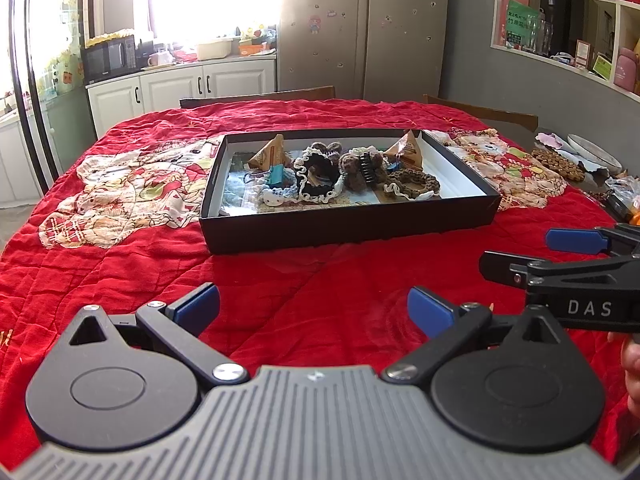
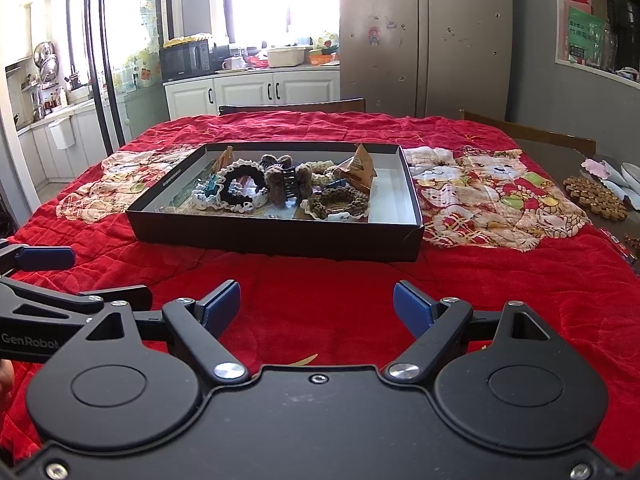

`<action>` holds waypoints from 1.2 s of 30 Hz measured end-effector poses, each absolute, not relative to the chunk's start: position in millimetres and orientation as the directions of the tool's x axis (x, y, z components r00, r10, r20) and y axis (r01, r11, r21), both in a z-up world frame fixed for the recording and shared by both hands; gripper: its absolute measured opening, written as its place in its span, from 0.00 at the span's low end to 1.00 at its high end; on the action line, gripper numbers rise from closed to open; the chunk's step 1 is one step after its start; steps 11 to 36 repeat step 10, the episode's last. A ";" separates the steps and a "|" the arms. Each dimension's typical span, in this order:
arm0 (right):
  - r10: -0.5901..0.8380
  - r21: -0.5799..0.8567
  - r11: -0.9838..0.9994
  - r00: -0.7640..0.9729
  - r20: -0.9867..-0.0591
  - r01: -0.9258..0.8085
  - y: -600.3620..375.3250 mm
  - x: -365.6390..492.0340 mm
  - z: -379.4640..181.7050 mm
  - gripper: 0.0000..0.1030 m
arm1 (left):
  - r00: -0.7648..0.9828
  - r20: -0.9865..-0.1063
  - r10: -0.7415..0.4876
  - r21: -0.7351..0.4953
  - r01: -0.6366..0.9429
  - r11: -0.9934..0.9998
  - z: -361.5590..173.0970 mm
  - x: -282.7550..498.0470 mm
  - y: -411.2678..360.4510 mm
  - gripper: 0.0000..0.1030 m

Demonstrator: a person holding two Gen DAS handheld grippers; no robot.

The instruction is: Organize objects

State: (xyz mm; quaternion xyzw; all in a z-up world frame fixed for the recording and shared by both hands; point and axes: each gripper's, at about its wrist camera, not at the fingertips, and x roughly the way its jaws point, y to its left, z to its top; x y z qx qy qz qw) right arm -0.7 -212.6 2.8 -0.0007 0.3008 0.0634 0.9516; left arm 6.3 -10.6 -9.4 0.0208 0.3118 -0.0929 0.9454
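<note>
Small items are gathered in the black box (image 1: 344, 220), presumably to keep them together; both hand-held grippers (image 1: 314, 312) (image 2: 317, 308) are held apart, empty.

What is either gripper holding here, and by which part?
Nothing. The left gripper and right gripper are both open over the red blanket, short of the black box.

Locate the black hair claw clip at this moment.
The black hair claw clip lies inside the black box, near its middle in both views, resting against the brown crocheted piece, between the black lace-edged scrunchie and the brown scrunchie.
</note>
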 end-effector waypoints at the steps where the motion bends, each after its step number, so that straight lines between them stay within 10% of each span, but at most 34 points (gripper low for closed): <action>1: 0.120 0.038 0.992 0.811 -0.573 -0.120 -212.9 -0.6 2.9 0.81 | 0.788 -0.594 -0.162 -0.020 0.187 0.982 -9.2 6.4 -10.0 1.00; 36: 0.121 0.044 0.992 0.805 -0.580 -0.118 -214.3 1.0 0.8 0.81 | 0.777 -0.602 -0.186 -0.038 0.205 0.978 -9.2 8.9 -7.2 1.00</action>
